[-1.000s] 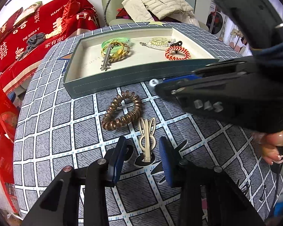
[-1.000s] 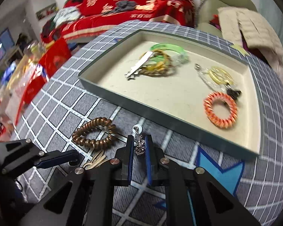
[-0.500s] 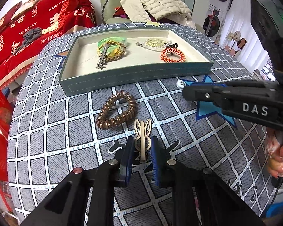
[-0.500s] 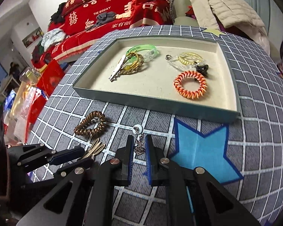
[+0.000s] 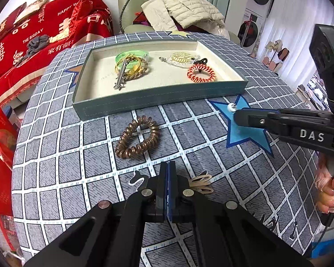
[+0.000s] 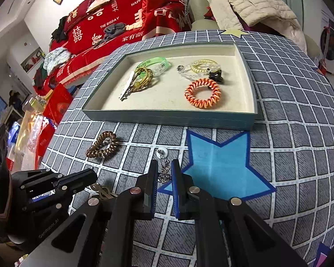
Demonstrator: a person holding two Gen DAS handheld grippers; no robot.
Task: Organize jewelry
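open cloth lies between the brown coil tie [image 5: 137, 137] and the tray [image 5: 160, 99] wall.

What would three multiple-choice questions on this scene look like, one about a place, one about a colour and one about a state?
1. Where does the brown spiral hair tie lie relative to the tray?
A) inside it
B) on the tablecloth in front of it
C) propped on its rim

2. What colour is the coiled tie inside the tray?
A) orange
B) purple
C) black

3. How do the left gripper fingers stand?
A) wide apart
B) closed together
C) out of view

Answers:
1 B: it rests on the checked cloth, just short of the tray's near wall.
2 A: its coils are orange with pale stripes.
3 B: the two blue pads meet with no gap.
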